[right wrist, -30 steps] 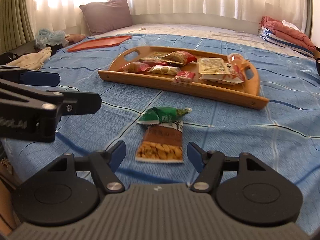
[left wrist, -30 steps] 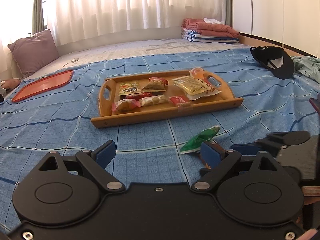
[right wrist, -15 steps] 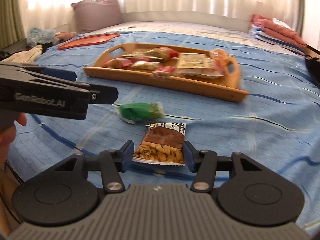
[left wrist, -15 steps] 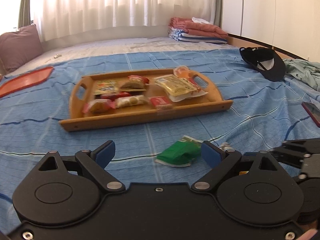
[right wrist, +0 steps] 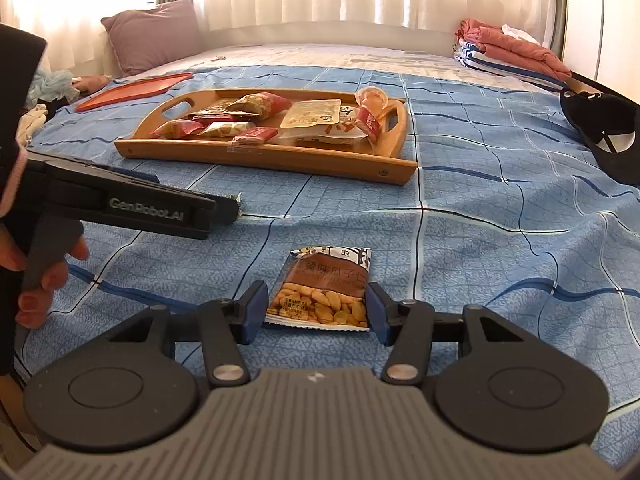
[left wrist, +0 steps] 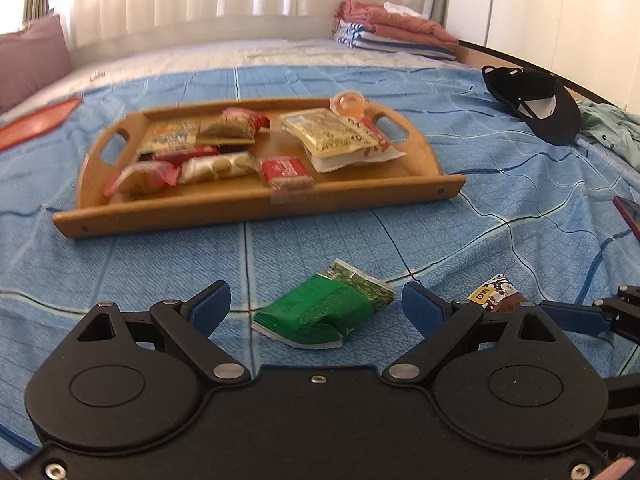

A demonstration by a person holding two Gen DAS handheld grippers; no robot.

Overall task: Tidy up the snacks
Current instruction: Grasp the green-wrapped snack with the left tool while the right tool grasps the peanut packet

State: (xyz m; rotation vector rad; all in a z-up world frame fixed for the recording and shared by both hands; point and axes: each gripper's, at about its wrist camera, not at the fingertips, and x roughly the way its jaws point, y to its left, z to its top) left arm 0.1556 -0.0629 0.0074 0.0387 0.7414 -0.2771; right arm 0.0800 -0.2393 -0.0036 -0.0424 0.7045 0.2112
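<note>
Two packets lie below the tray (left wrist: 256, 204): green packet (left wrist: 320, 312) between wide left tongs (left wrist: 316, 312), peanut packet (right wrist: 324, 292) gripped by narrowed right tongs (right wrist: 318, 312).

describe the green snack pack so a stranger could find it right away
Start at the wooden tray on the blue checked bedspread. Nearer than its front edge, off the tray, a green packet lies flat. Its brown neighbour shows yellow kernels; this one is solid green.
</note>
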